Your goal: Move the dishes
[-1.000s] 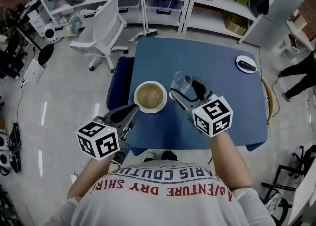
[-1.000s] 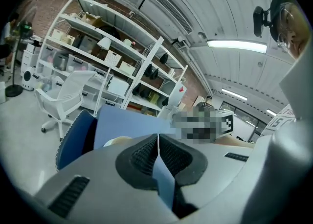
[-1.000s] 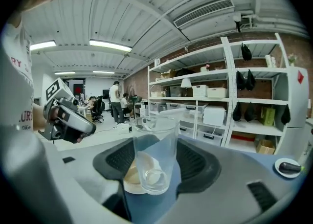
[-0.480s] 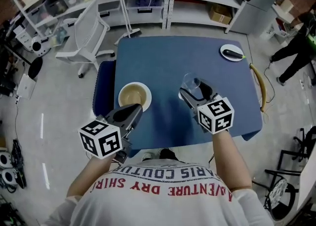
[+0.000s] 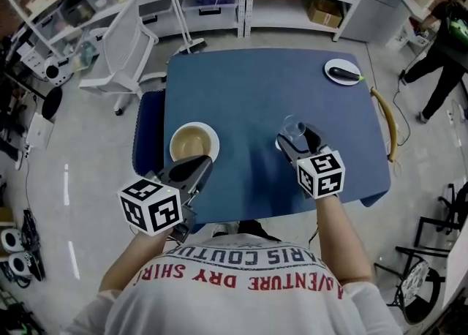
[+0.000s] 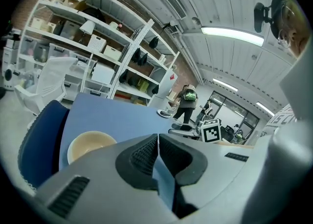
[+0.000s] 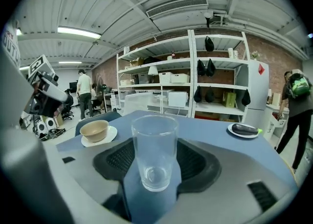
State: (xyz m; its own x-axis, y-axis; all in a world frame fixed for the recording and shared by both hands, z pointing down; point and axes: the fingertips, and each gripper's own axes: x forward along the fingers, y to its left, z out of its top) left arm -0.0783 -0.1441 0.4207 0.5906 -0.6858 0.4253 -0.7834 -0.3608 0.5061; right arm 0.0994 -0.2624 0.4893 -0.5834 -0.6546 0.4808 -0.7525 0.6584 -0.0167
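Observation:
A clear drinking glass (image 5: 291, 127) (image 7: 154, 140) stands upright between the jaws of my right gripper (image 5: 294, 134) (image 7: 155, 165), which is shut on it over the blue table (image 5: 248, 85), right of centre. A tan bowl (image 5: 192, 141) (image 7: 94, 130) rests on a white plate (image 5: 175, 156) near the table's left front. My left gripper (image 5: 199, 162) (image 6: 157, 152) hovers just in front of the bowl (image 6: 88, 145), jaws shut with nothing between them. A small white plate (image 5: 342, 72) (image 7: 244, 131) holding a dark eggplant sits at the far right corner.
A blue chair (image 5: 146, 136) is tucked against the table's left edge and a white office chair (image 5: 128, 41) stands beyond it. Shelving runs along the back. A person (image 5: 439, 48) stands to the right. A yellow curved bar (image 5: 382, 118) hugs the table's right edge.
My right gripper has carried the glass rightward, away from the bowl. The left gripper holds its place near the bowl.

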